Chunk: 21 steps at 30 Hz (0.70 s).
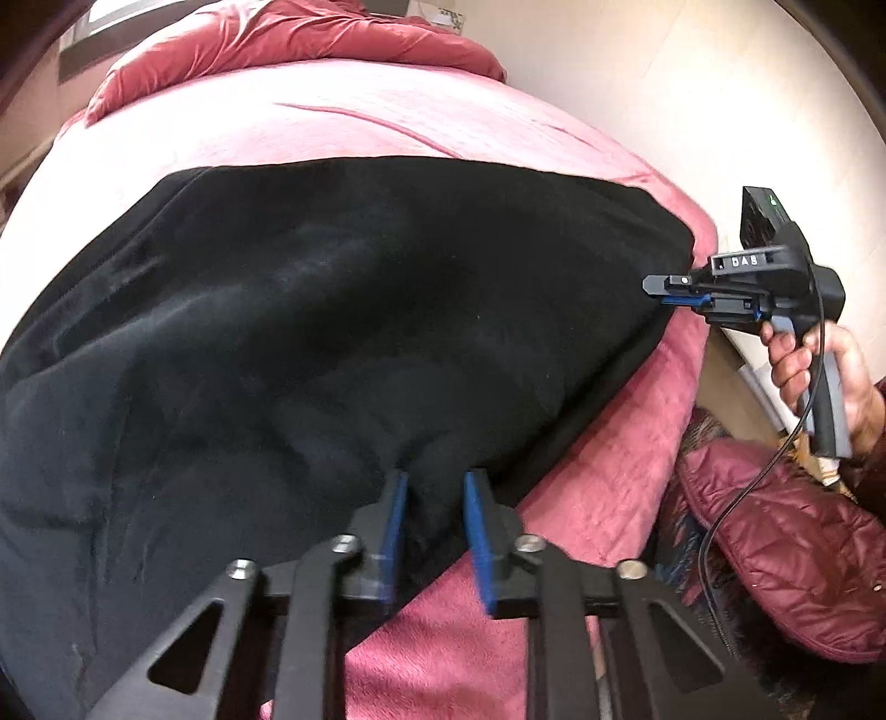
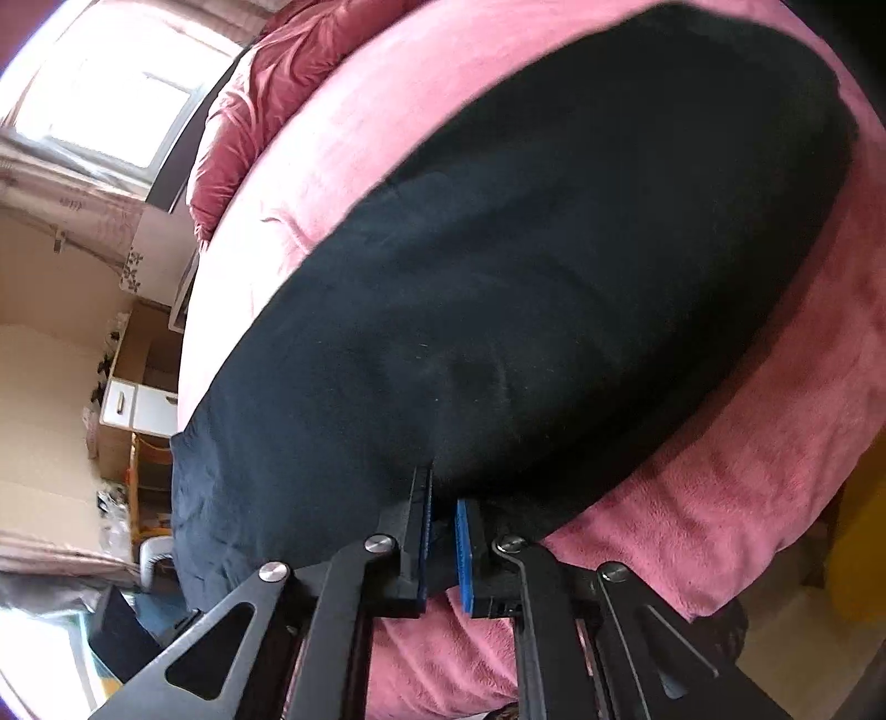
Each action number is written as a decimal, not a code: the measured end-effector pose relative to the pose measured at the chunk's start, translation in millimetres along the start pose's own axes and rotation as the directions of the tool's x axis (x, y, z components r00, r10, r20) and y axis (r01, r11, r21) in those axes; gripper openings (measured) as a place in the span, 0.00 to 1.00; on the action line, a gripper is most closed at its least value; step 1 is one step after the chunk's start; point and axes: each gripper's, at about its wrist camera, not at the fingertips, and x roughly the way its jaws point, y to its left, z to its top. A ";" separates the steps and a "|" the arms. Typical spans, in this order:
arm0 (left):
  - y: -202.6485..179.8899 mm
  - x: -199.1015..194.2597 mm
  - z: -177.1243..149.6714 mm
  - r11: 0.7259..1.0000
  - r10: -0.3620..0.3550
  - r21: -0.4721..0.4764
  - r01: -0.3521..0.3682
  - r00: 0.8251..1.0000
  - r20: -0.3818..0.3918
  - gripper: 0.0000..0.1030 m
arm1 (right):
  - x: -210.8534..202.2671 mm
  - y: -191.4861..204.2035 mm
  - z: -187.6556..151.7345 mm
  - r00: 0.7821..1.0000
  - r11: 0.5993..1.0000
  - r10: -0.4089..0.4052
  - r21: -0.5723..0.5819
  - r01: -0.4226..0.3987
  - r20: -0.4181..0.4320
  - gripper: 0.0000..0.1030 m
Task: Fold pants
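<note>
Matt black cloth pants (image 1: pixel 332 310) on a fuzzy pink fleece blanket (image 1: pixel 603 443)

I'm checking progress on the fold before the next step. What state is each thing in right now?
black pants: spread flat on the bed, near edge bunched between the fingers of both grippers
left gripper: shut on the pants' near edge
right gripper: shut on the pants' edge
pink blanket: laid over the bed, under the pants
red duvet: crumpled at the far end
</note>
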 end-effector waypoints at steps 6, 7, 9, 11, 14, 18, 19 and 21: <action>2.0 -17.2 -10.7 0.998 -0.063 -0.011 0.063 0.998 0.028 0.05 | -27.8 19.8 -3.2 0.999 0.997 0.005 -0.074 -0.002 0.041 0.06; 2.0 -20.9 -13.1 0.997 -0.073 -0.011 0.073 0.997 0.030 0.05 | -31.8 20.3 -5.0 0.999 0.997 0.006 -0.083 -0.003 0.043 0.06; 2.9 -25.0 -20.2 0.997 -0.079 -0.014 0.079 0.997 0.024 0.05 | -32.9 19.0 -10.3 0.999 0.994 -0.025 -0.102 0.028 0.029 0.06; 5.0 -24.0 -25.1 0.997 -0.072 -0.021 0.072 0.997 0.009 0.05 | -25.1 11.4 -13.5 0.999 0.995 -0.047 -0.093 0.047 0.005 0.06; 12.5 -22.9 -28.6 0.994 -0.086 -0.070 0.086 0.996 -0.007 0.05 | -6.3 2.4 -13.9 0.999 0.997 -0.049 -0.060 0.047 -0.022 0.06; 15.7 -34.7 -21.5 0.991 -0.087 -0.097 0.091 0.995 0.042 0.15 | -2.0 -4.7 -11.4 0.999 0.999 -0.015 -0.030 0.014 -0.043 0.11; 18.0 -36.9 -18.7 0.991 -0.068 -0.109 0.074 0.996 0.056 0.19 | -6.0 -7.8 -10.1 0.999 1.000 -0.003 -0.026 0.003 -0.037 0.13; 24.4 -38.5 -14.5 0.989 -0.045 -0.138 0.054 0.996 0.073 0.19 | -21.3 -17.2 -5.1 1.000 1.000 -0.023 -0.019 0.023 0.003 0.20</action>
